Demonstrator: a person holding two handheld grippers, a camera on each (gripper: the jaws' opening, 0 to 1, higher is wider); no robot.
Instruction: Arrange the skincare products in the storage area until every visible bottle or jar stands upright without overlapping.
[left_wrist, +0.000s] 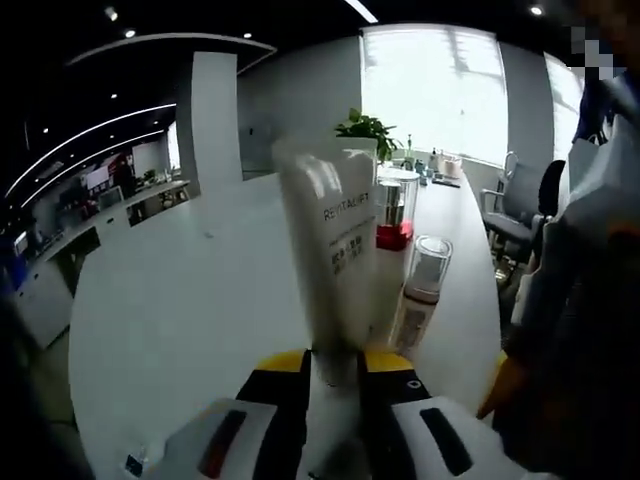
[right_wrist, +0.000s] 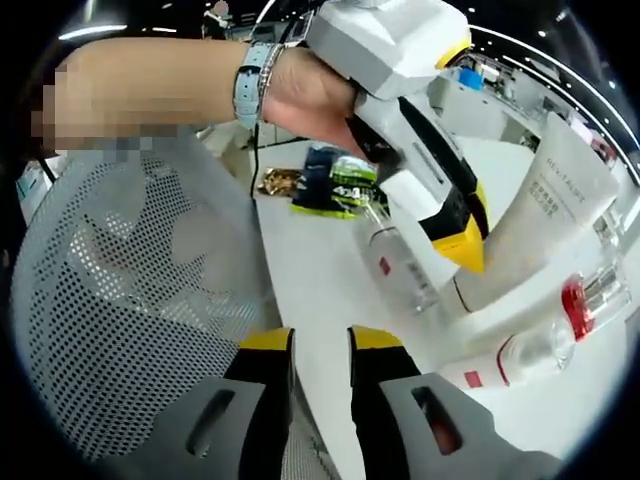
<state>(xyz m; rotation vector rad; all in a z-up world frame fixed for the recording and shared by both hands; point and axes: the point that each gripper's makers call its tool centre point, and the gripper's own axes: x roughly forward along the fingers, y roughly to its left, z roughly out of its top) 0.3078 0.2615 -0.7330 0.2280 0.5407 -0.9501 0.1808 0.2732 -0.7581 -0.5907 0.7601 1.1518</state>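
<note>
Skincare tube (left_wrist: 335, 240), white with grey lettering, stands pinched by its lower end between the jaws of the left tool (left_wrist: 335, 375), rising straight ahead of that tool over the white table (left_wrist: 190, 300); in the right gripper view the same tube (right_wrist: 545, 230) slants with its cap end toward the table, the left tool (right_wrist: 462, 245) clamped on it near that end, held by a hand (right_wrist: 305, 90) with a pale watch strap (right_wrist: 250, 80) at the wrist. Just beyond the tube, to the left tool's right, a clear bottle (left_wrist: 422, 290) with a transparent cap stands upright; behind it stands a jar (left_wrist: 396, 210) with a silver top and red base; farther off, a green plant (left_wrist: 365, 128) and small things before a bright window.

The right tool (right_wrist: 320, 345) has its yellow-tipped jaws close together with a narrow gap and nothing between them; ahead of it a clear bottle (right_wrist: 400, 265) and a red-capped bottle (right_wrist: 540, 345) lie on their sides; beyond them sit dark and green packets (right_wrist: 330, 185); to its left, a mesh chair back (right_wrist: 120, 290).
</note>
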